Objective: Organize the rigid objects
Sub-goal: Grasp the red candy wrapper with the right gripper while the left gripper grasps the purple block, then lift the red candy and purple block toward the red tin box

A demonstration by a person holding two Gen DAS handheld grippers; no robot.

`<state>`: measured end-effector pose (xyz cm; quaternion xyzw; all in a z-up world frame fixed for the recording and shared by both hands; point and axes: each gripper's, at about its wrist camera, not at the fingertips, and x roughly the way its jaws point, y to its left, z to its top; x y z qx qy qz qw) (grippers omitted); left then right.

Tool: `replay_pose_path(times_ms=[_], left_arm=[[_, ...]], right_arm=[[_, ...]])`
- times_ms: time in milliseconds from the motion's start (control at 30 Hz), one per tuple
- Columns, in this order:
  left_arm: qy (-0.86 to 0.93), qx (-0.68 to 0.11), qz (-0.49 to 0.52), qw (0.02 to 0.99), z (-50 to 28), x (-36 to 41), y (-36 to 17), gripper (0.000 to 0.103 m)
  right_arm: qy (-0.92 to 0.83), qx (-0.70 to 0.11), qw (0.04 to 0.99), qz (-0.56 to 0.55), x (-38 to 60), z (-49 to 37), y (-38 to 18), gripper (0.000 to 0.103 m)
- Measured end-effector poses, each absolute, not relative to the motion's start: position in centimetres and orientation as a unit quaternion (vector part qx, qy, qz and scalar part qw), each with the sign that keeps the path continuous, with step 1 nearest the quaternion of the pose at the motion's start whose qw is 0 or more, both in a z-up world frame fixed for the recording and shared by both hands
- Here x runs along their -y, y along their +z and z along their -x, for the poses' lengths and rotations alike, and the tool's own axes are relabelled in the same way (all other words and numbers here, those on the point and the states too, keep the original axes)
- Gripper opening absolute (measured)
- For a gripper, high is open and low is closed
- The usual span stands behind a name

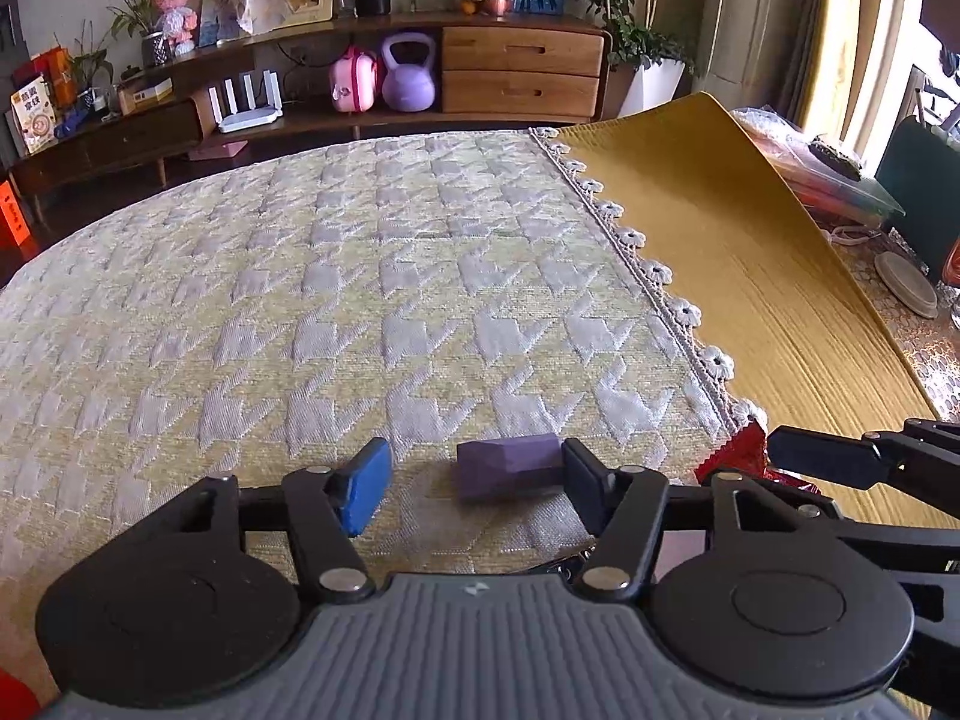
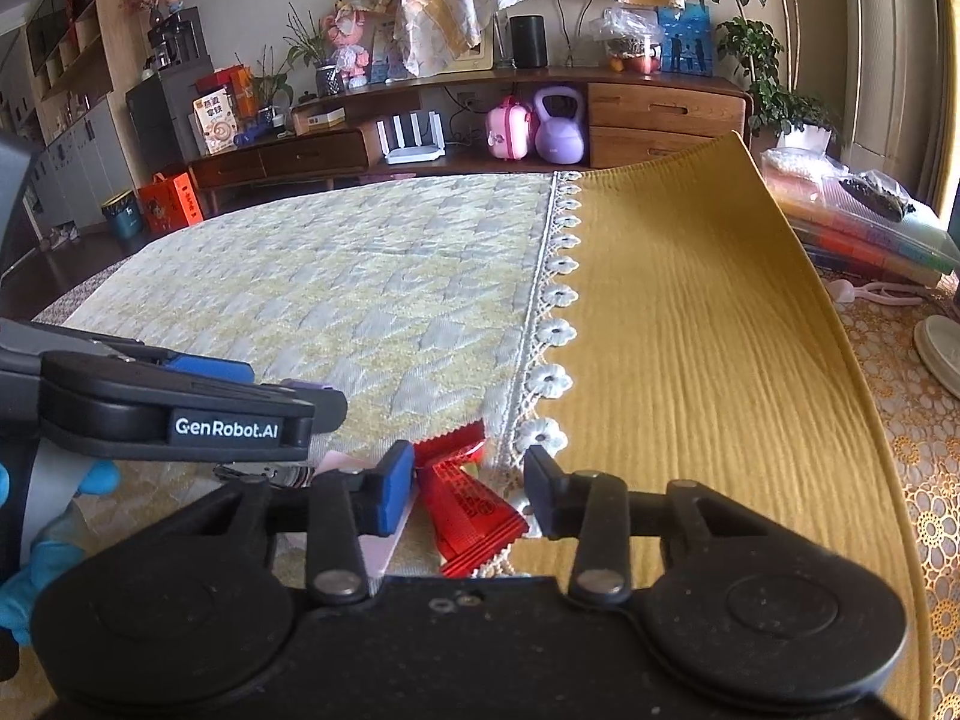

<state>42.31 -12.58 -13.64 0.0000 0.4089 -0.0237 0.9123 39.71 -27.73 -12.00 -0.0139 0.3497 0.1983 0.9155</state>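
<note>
The small matte purple faceted block (image 1: 509, 465) lies on the pale yellow-and-grey houndstooth woven cloth (image 1: 360, 300) with its long axis running left to right across the left wrist view, square to the line the fingers point along. Its right end touches the dark right finger of the left gripper (image 1: 474, 477); the blue-padded left finger (image 1: 365, 483) stands clear of the block's left end, so the jaws are part open with the block between them and not yet squeezed.

The shiny red foil sachet with crimped ends (image 2: 465, 501) lies at the seam where the houndstooth cloth meets the mustard ribbed cloth (image 2: 720, 360) with white crocheted flower edging. Its long axis runs diagonally, from upper left to lower right in the right wrist view. It sits between the fingers of the right gripper (image 2: 471, 489), whose blue left pad (image 2: 393, 495) is against the sachet's side, while the black right finger stands just apart from it; the jaws are narrowly open.

Only the right wrist view shows the sachet's print, a pale pink flat sheet (image 2: 390, 546) under it, and blue-gloved fingers (image 2: 36, 564) on the left gripper. The purple block's shape shows only in the left wrist view.
</note>
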Motion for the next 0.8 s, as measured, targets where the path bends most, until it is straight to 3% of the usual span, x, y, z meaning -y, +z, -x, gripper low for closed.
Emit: replay_pose_path(times_ms=[100,133,800], left_arm=[[-0.027,-0.403,-0.005,0.915,-42.1,12.7,-13.5,0.036],[-0.028,-0.402,-0.006,0.915,-42.1,12.7,-13.5,0.036],[-0.047,-0.41,-0.013,0.911,-36.3,11.2,-9.5,0.036]], right_arm=[[0.194,-0.351,0.916,0.013,27.9,-39.6,-12.0,0.024],[0.193,-0.351,0.916,0.012,27.9,-39.6,-12.1,0.023],[0.17,-0.347,0.921,-0.04,28.8,-34.3,-8.3,0.02]])
